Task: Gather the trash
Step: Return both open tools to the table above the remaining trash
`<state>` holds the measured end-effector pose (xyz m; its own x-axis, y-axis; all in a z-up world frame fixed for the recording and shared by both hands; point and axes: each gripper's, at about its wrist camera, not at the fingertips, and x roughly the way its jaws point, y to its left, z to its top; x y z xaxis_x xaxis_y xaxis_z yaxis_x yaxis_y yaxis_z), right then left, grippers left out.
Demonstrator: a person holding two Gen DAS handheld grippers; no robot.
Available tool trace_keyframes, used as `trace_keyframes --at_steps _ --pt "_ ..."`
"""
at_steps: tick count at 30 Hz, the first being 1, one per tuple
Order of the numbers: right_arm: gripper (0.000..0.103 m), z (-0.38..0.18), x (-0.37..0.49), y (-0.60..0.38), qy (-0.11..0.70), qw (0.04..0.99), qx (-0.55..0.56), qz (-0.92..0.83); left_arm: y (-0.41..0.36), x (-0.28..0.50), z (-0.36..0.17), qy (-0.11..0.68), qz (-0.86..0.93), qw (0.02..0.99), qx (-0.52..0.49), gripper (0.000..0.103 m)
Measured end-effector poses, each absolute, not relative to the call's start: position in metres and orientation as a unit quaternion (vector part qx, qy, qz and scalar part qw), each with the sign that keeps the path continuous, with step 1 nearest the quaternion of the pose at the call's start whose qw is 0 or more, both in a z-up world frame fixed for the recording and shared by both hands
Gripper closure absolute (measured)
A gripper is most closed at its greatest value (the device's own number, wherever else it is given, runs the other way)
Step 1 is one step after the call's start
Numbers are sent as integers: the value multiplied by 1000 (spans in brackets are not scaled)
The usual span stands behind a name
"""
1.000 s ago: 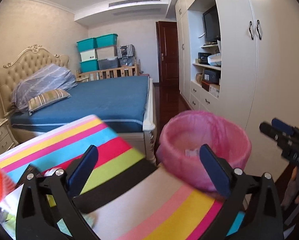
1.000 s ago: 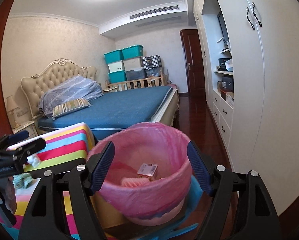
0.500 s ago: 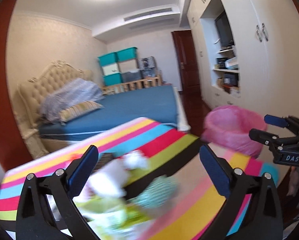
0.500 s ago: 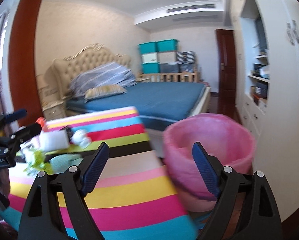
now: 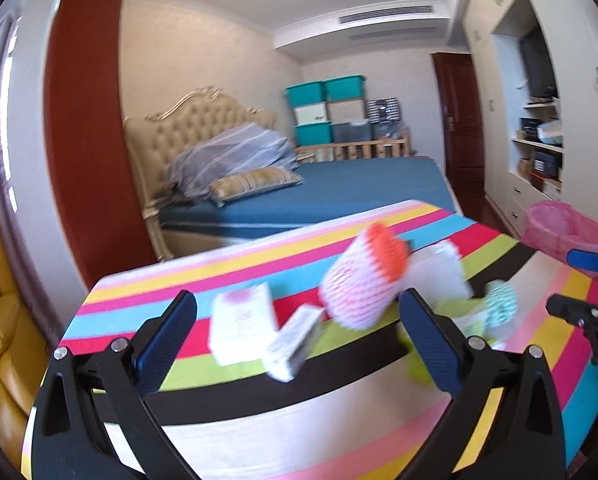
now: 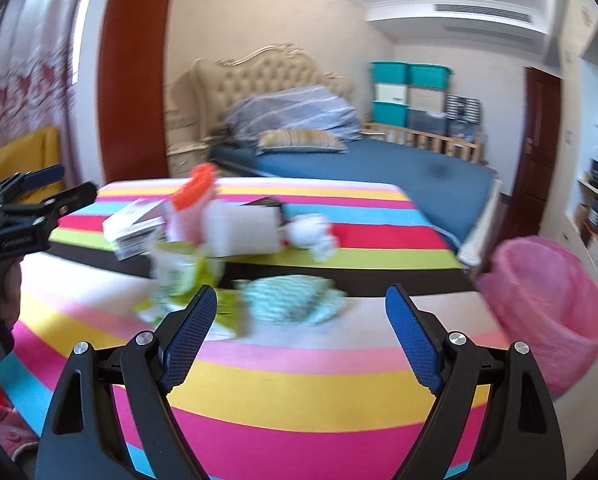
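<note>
1. A bedroom: a bed (image 5: 339, 188) with a tufted headboard behind, white cupboards on the right, and in front a counter (image 6: 299, 384) under a bright striped cloth.
2. The trash lies bunched on the counter: a white box (image 5: 241, 326), a white foam net with an orange top (image 5: 363, 284), a teal patterned wad (image 6: 295, 298), a crumpled white tissue (image 6: 311, 234) and green-and-white wrappers (image 6: 183, 272). Motion blur hides finer detail.
3. The pink-lined bin (image 6: 547, 312) stands past the counter's right end, well apart from the pile.
4. The left gripper (image 5: 299, 340) is spread wide and holds nothing; the white box sits between its fingers' line of sight.
5. The right gripper (image 6: 299, 336) is also wide and empty, aimed at the teal wad.
6. To do this well, I judge each gripper should settle on one item, straddle it squarely and close low, so neighbours are not swept off the counter.
</note>
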<state>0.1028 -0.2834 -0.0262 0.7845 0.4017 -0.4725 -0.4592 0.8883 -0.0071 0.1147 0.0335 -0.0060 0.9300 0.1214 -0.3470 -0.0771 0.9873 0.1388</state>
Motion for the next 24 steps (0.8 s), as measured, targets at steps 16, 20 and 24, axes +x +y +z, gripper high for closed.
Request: trace_keyframes --at_steps 16,20,24 --pt "20 -35 115 -195 290 914 -94 268 85 107 -20 196 94 976 -8 5" --pt "20 -40 130 -189 327 908 -86 248 80 106 -20 195 94 976 -2 10" --pt "21 -43 135 -192 338 906 -84 242 79 109 -21 203 91 975 1 14"
